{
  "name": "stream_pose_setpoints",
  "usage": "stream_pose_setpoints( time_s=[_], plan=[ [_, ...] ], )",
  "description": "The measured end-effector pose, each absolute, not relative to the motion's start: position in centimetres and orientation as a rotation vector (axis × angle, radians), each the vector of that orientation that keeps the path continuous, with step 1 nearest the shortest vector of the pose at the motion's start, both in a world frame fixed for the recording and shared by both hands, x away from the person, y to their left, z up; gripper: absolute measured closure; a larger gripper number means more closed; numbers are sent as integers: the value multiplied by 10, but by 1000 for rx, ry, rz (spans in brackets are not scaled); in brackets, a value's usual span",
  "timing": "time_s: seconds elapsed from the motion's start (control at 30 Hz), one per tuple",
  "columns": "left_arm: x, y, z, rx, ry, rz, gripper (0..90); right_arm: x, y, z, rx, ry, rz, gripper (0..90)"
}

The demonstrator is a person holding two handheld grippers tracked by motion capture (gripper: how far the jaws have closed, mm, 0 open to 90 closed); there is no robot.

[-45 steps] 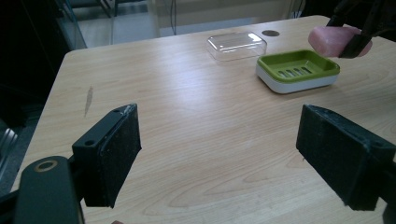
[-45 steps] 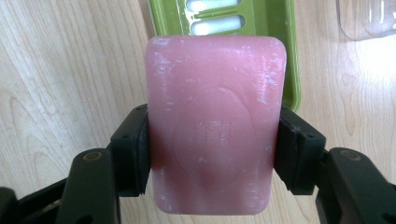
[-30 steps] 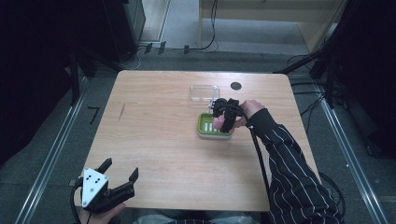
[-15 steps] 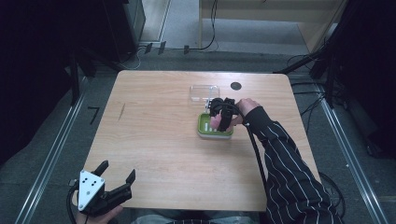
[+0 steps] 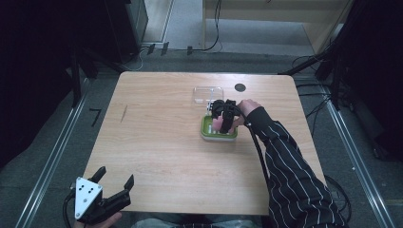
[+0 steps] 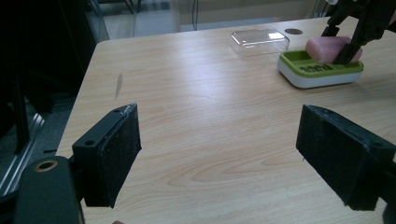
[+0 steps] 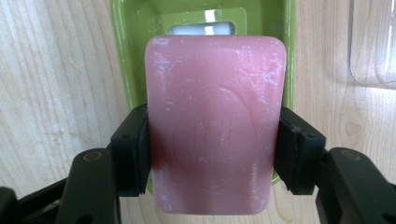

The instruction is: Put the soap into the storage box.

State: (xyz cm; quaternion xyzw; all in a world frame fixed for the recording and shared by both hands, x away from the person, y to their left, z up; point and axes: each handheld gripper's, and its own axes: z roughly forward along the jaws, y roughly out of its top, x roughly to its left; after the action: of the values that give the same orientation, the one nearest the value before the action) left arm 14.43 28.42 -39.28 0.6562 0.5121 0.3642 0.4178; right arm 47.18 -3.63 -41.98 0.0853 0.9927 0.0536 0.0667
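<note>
Soap: pink rectangular bar of soap [image 7: 214, 126], rounded corners, with an oval stamp pressed into its broad face. It's in your right gripper, right over the green soap dish.
Soap axis: in the right gripper view the long side runs straight away from the gripper toward the far end of the dish, broad face up at the camera. Its long axis lines up with the dish's long axis.
Soap height: from the left gripper view the bar [image 6: 334, 49] sits tilted just above the dish; can't tell if its low end touches the insert yet.
Right gripper: your right gripper [image 7: 212, 154] is clamped on the bar's two long edges, one black pad on each side, near the end closest to you. In the high view it [image 5: 223, 122] hangs over the dish with your striped sleeve [image 5: 290, 171] behind it.
Dish: green plastic soap dish on a white base [image 5: 217, 134], slotted insert inside, right of the table's middle.
Lid: clear plastic rectangular lid [image 5: 208, 94], flat on the table just beyond the dish, apart from it.
Left gripper: your left gripper [image 5: 111, 189] is parked at the near left corner of the light wooden table [image 5: 157, 142], jaws wide apart with nothing between them, well apart from the dish.
</note>
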Motion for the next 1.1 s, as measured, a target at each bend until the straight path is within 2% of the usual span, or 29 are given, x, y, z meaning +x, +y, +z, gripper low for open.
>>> stream_pose_setpoints(
  time_s=[1.1],
  plan=[
    [133, 291, -392, 1625, 1322, 938, 143, 484, -27, -441, 201, 3026, 125, 388]
  ],
)
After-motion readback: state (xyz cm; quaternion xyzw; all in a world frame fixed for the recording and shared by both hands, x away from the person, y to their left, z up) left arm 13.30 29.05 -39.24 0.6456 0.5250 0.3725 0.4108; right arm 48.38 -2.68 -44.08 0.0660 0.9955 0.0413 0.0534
